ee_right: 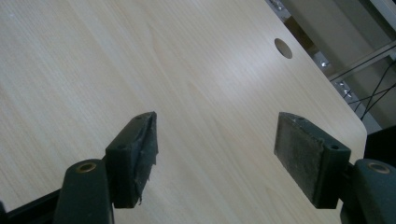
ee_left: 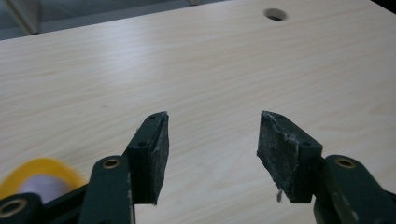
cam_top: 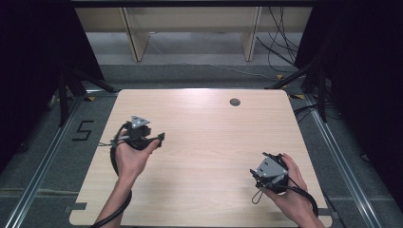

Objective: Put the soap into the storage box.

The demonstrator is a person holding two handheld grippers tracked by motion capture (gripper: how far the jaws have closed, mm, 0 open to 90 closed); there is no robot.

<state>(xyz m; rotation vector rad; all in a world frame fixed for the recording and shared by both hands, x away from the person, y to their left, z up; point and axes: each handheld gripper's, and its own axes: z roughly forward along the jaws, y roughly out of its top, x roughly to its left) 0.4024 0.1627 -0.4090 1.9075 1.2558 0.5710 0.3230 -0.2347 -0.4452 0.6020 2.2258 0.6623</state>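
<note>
Counter (cam_top: pixel 199 156) wood is what both tools hover over, nothing being held or reached for. The left tool (ee_left: pixel 212 140) is seen with its jaws spread apart and empty, pointed across the bare boards toward the round cable hole (ee_left: pixel 274 14) at the far edge. The right tool (ee_right: pixel 215 154) is likewise held wide and empty, near the front right corner in the high view (cam_top: pixel 270 172). For a clean start, both tools are best kept parted and level above the surface, it is judged, with the trailing cables kept clear of the working area. A blurred yellow shape (ee_left: pixel 39 175) is glimpsed beside the left tool's body; what it is cannot be told. Nothing on the boards is seen to block a move.
</note>
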